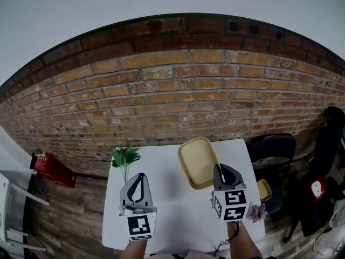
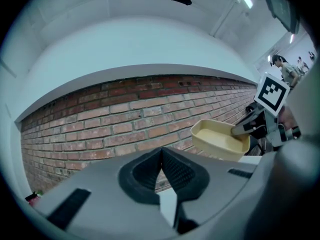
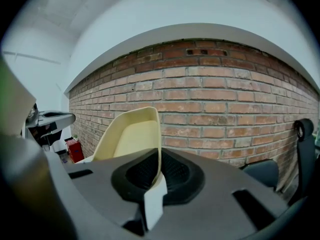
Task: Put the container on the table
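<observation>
Two grippers hang over the white table. My right gripper pinches the near rim of the cream container, which is held above the table's far right part, open side up, long axis pointing toward the table's far edge. My left gripper is closed on nothing.

Each hand-held unit had a light grey moulded housing. The left gripper and the right gripper were fitted with black jaws that tapered to a point. The inner pads had a fine ribbed texture. A white marker cube printed with black squares sat at the rear of each housing. A thin dark cable ran beside the right wrist.
</observation>
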The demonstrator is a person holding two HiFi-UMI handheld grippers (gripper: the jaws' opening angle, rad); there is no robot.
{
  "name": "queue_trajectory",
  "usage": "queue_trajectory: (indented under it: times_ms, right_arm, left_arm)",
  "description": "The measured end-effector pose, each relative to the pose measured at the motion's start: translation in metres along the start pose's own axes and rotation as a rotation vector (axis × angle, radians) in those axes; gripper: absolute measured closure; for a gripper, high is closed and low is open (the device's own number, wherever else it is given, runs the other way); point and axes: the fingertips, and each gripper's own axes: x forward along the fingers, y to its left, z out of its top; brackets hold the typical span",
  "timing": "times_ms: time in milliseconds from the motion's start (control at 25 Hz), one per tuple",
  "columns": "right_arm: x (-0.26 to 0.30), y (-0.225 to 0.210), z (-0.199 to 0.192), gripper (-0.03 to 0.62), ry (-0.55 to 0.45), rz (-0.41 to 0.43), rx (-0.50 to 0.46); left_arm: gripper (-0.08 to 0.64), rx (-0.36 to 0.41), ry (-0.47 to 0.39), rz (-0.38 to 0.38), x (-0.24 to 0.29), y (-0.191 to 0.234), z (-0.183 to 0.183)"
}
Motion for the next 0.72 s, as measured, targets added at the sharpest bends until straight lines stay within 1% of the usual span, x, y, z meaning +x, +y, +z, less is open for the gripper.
queue_trajectory:
  times_ms: [360, 480, 720]
  right_arm:
    - [0.044, 0.002, -0.020, 0.580, 0.072, -0.014, -0.003]
    - [0.054, -0.001, -0.028, 0.580, 0.095, -0.020, -0.002]
    - [0.071, -0.004, -0.047, 0.580, 0.140, -0.022, 0.002]
  left_arm:
    - [0.549, -0.036, 0.046, -0.004, 0.030, 0.021, -0.037]
    - [0.549, -0.042, 0.072, -0.012, 0.038, 0.023, -0.050]
    - [0.550, -0.057, 0.079, -0.017, 0.051, 0.022, -0.065]
